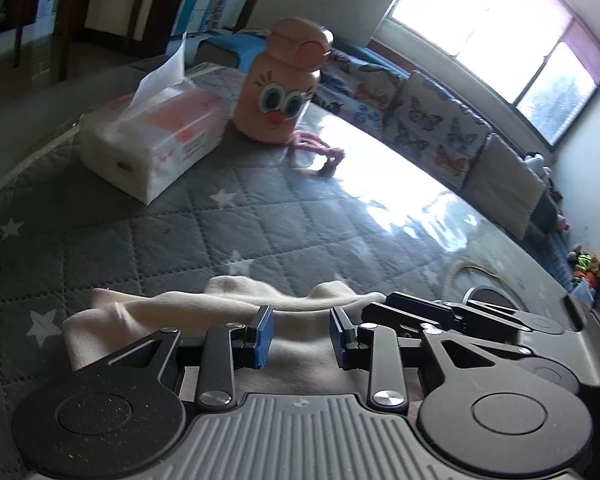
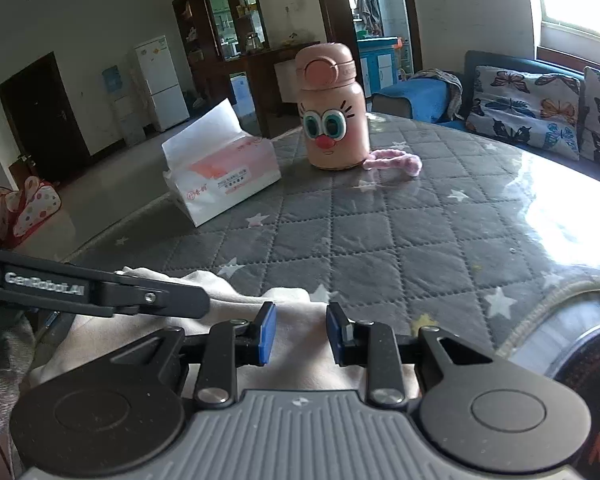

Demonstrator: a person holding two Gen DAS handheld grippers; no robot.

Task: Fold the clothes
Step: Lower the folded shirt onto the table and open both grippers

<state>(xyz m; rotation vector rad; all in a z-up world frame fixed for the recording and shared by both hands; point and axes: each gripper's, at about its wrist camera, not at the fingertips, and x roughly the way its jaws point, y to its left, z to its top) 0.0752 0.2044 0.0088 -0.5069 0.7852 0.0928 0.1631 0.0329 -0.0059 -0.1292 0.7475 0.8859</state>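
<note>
A cream-coloured garment (image 1: 204, 312) lies crumpled at the near edge of the grey quilted table cover (image 1: 260, 216). My left gripper (image 1: 301, 336) is open just above it, blue pads apart, nothing between them. In the right wrist view the same garment (image 2: 300, 328) lies under my right gripper (image 2: 301, 332), which is open and empty. The left gripper's black body (image 2: 100, 292) reaches in from the left over the cloth. The right gripper's body (image 1: 480, 316) shows at the right in the left wrist view.
A tissue pack (image 2: 220, 176) and a pink cartoon-face bottle (image 2: 332, 116) with a pink strap (image 2: 396, 162) stand at the far side of the table. A sofa with butterfly cushions (image 2: 524, 100) lies beyond the table. A round black object (image 2: 592, 392) sits near right.
</note>
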